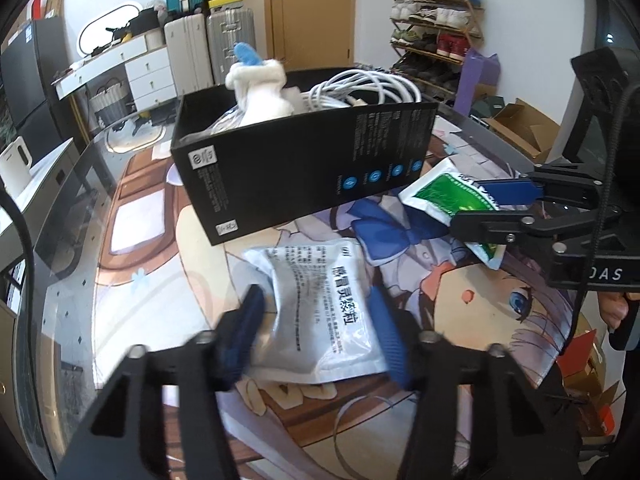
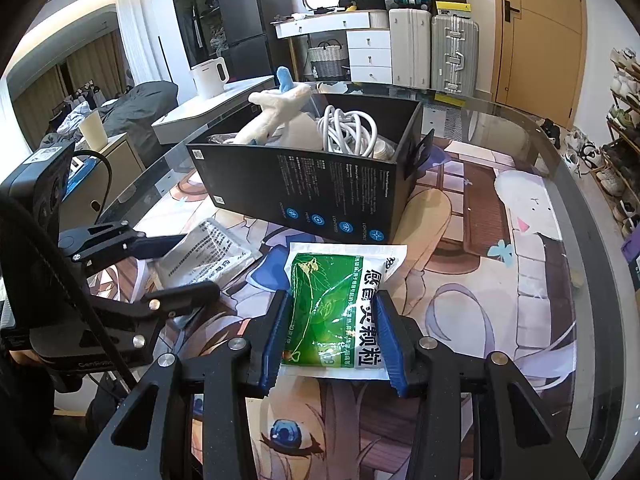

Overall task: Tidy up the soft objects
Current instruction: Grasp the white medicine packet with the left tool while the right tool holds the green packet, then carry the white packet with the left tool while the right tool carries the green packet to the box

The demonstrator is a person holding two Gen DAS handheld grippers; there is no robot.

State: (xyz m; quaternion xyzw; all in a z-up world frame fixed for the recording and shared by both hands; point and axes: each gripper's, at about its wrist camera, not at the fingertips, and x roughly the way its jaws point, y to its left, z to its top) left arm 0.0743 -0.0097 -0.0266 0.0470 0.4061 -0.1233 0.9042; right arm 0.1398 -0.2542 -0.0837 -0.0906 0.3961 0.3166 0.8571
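My left claw (image 1: 316, 332) pinches the soft, crinkly white pouch (image 1: 320, 304) mid-body; my right claw (image 2: 332, 332) clenches the slippery green pouch (image 2: 340, 304), box (image 2: 312, 184) at twelve o'clock.

Both tools share one build. The left gripper (image 1: 316, 336) has matte black linkage arms joined by round silver screws, ending in ribbed blue pads (image 1: 386, 334). The right gripper (image 2: 330, 344) matches it, its blue pads (image 2: 387, 342) toothed along the inner edge. Each carries a black box-shaped module, a black cable and white lettering on its body.
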